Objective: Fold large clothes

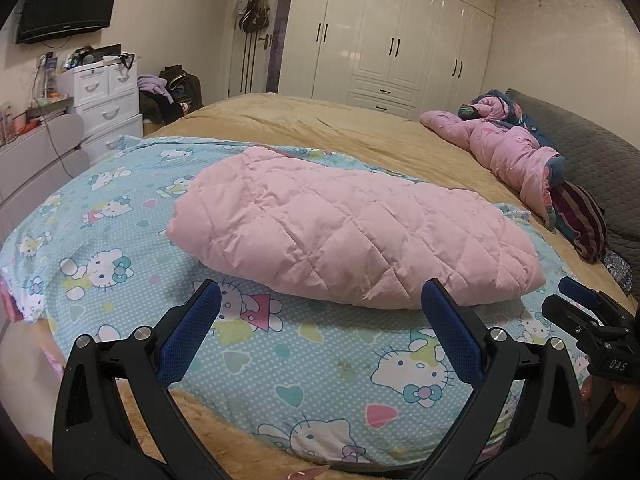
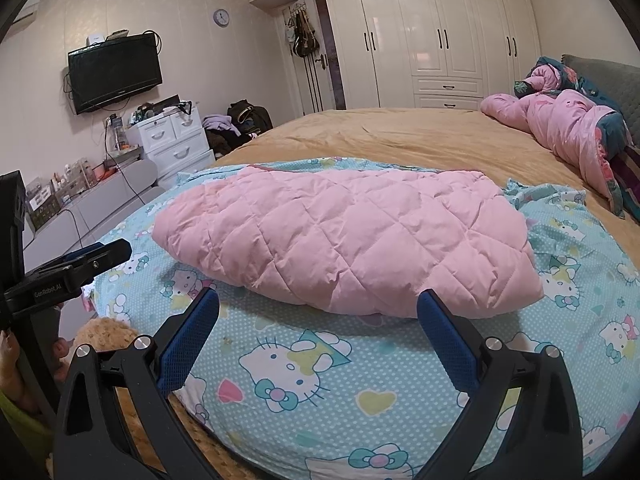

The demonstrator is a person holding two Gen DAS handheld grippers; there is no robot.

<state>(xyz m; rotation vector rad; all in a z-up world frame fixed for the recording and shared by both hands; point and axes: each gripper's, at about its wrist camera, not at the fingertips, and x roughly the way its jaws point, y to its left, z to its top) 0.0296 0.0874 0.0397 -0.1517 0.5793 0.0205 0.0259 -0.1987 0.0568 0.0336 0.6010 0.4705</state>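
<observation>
A pink quilted jacket [image 1: 344, 232] lies folded into a compact bundle on a light blue cartoon-cat sheet [image 1: 120, 240] spread on the bed. It also shows in the right wrist view [image 2: 348, 240], on the same sheet [image 2: 360, 380]. My left gripper [image 1: 320, 304] is open and empty, just short of the bundle's near edge. My right gripper [image 2: 318, 310] is open and empty, also just before the near edge. The right gripper also shows at the right edge of the left wrist view [image 1: 584, 312]; the left gripper shows at the left edge of the right wrist view [image 2: 76, 268].
A tan blanket [image 1: 320, 120] covers the bed. A crumpled pink garment [image 1: 512, 152] and a striped cloth [image 1: 584, 224] lie at the far right by a grey headboard [image 1: 600, 160]. White drawers [image 1: 108, 104], a wall TV [image 1: 68, 0] and wardrobes [image 1: 400, 40] stand beyond.
</observation>
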